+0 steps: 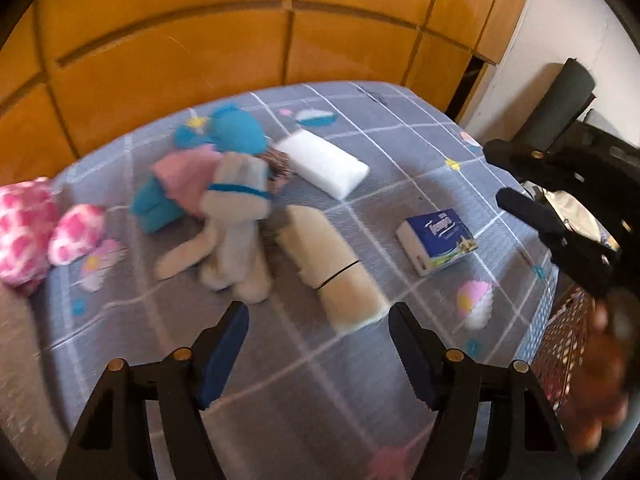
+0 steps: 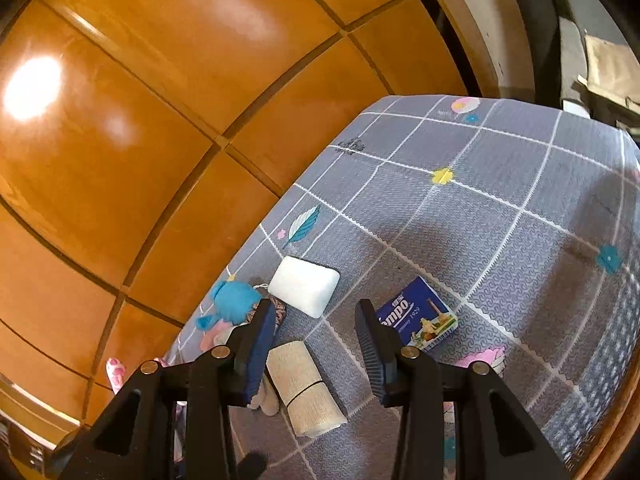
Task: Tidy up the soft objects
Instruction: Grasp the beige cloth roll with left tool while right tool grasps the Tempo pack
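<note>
Grey checked tablecloth (image 2: pixel 500 240) carries blue pack (image 2: pixel 418 317) lettered "Tempo", "1929".

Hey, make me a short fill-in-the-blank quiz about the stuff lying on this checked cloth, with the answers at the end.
1. The tissue pack is blue and ____.
2. The rolled beige cloth has a black ____ around it.
3. Both the left tongs and the right tongs are ____ and hold nothing.
4. The sponge block is ____ in colour.

Missing words: white; band; open; white
</note>
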Demonstrator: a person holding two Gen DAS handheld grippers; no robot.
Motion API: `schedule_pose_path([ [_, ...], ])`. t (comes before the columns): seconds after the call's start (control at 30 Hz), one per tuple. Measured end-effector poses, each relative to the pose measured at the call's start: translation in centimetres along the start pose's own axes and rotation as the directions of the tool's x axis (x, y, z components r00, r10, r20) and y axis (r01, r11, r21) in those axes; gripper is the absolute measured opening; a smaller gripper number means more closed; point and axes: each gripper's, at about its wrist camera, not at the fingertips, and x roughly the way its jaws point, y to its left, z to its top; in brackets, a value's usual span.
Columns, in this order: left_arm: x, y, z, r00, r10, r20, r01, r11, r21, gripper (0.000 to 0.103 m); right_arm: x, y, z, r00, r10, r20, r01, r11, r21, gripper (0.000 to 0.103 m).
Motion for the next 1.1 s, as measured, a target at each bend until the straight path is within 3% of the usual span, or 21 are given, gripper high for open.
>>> schedule_pose_path([
  [0.27,5.8,-1.0,2.3,0.995,0.028,-0.099,-0.03,0.999,-0.022,0.072,0.2,-0.6,0.1,0.999,0.031,-0.021,-0.029,0.998,0.057,0.047],
  [0.3,6.4,-0.9,2.3,0.993,0.034,-0.114,-0.037,0.999,-0.027,0.069,0.3,-0.7,0.1,0.999,0.031,-0.023,-0.03,0.998,0.061,0.048],
  [0.37,6.6,-0.9,2.0,0.994,0.022,-0.106,-0.025,0.999,-0.025,0.042,0.3,-0.8,0.1,0.999,0.033,-0.025,-0.031,0.997,0.067,0.048],
  [0.4,6.0,-0.9,1.9,0.996,0.013,-0.087,-0.014,1.0,-0.015,0.039,0.3,-0.8,0.1,0.999,0.033,-0.024,-0.031,0.997,0.069,0.048],
  [0.57,2.1,0.2,0.3,1.0,-0.002,0.003,0.002,1.0,0.026,0.039,0.5,-1.4,0.2,1.0,0.017,-0.023,-0.014,0.994,0.107,0.048],
  [0.77,-2.5,3.2,-4.5,0.997,0.053,0.055,-0.053,0.999,0.005,0.039,1.3,-2.2,0.1,0.994,-0.091,-0.061,0.099,0.985,0.139,0.048],
  [0.97,-4.3,6.7,-8.9,0.985,0.16,0.071,-0.155,0.986,-0.062,0.039,3.3,-2.4,-0.7,0.956,-0.242,-0.163,0.263,0.956,0.126,0.05],
  [1.1,-3.3,8.9,-10.8,0.988,0.146,0.039,-0.14,0.982,-0.127,0.04,5.3,-4.1,-1.5,0.933,-0.248,-0.262,0.303,0.932,0.198,0.066],
])
